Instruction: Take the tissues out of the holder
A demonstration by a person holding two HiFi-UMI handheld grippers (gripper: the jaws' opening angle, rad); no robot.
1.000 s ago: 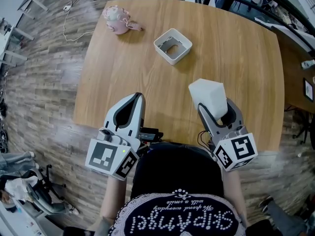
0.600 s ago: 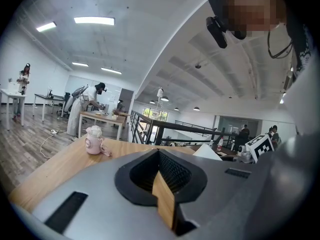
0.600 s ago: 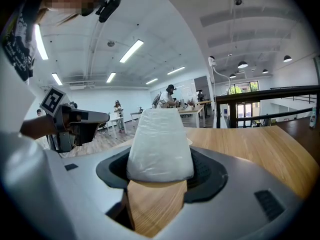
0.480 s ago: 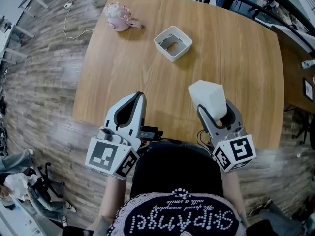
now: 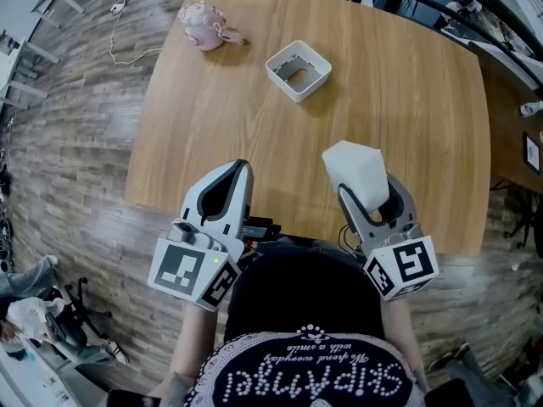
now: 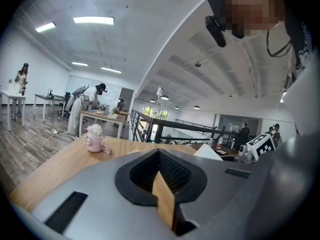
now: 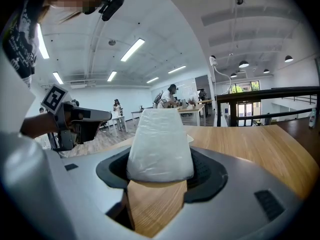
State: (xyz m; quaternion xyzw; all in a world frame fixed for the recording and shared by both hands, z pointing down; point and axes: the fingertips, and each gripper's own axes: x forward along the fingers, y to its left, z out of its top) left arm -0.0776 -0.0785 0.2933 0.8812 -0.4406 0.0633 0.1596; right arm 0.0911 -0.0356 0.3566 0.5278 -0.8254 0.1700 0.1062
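The white square holder stands on the far middle of the wooden table, its inside bare of tissues. My right gripper hovers over the table's near edge, shut on a white wrapped tissue pack. In the right gripper view the tissue pack stands upright between the jaws of that gripper. My left gripper is at the near left edge, shut with nothing in it. In its own view the left gripper shows its jaws meeting.
A pink bottle with a strap sits at the table's far left corner, and shows as the pink bottle in the left gripper view. Wood floor lies left of the table. People stand at distant desks.
Both grippers and the tissue pack stay where they were. Only the head view has shifted slightly.
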